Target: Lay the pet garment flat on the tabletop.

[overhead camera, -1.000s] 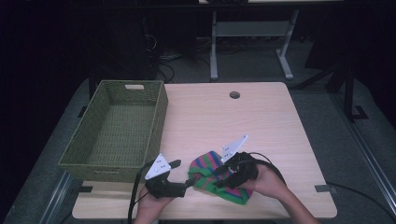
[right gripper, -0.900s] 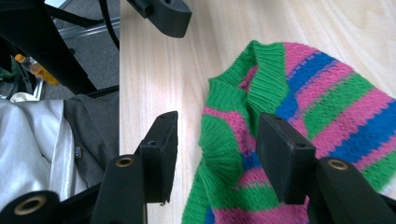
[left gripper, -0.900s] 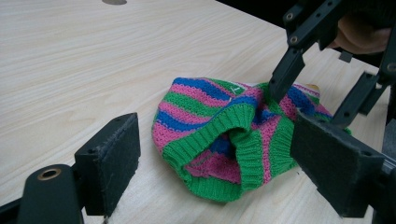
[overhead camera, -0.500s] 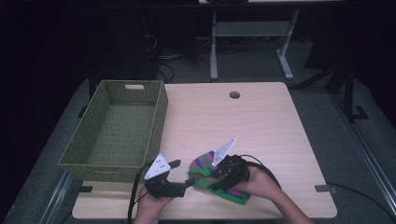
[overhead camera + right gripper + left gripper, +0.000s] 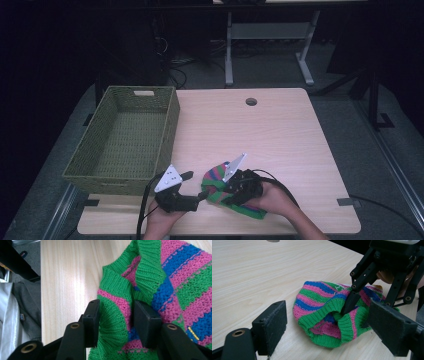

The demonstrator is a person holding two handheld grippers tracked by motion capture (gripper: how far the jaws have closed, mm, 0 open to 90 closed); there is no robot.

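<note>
A: Two tools were at the lower middle of the high view, both at the striped knit hat near the front edge of the table. How did the right tool stand?

B: Its jaws had just been closing, and the green ribbed cuff of the hat was between them. In the right gripper view one jaw was inside the opening and one outside. The pads looked to touch the knit, but I could not tell if they pressed it firmly.

A: And the left tool?

B: It was open, wide, with the hat lying between and beyond its pads, and not touching them, in the lower centre of the left gripper view.

A: How should the step have been done well, in your opinion?

B: I judged that the right tool should close fully on one layer of the cuff only, deep enough that the loose knit does not slip out. The left tool could then take the opposite side of the cuff.

A: Was there room for moving?

B: Yes. The upper and right parts of the table were free. The green woven basket stood at the left of the high view, near the left tool. The near table edge was close to the hat, so a pull toward the bottom of the frame could have dragged it off.
</note>
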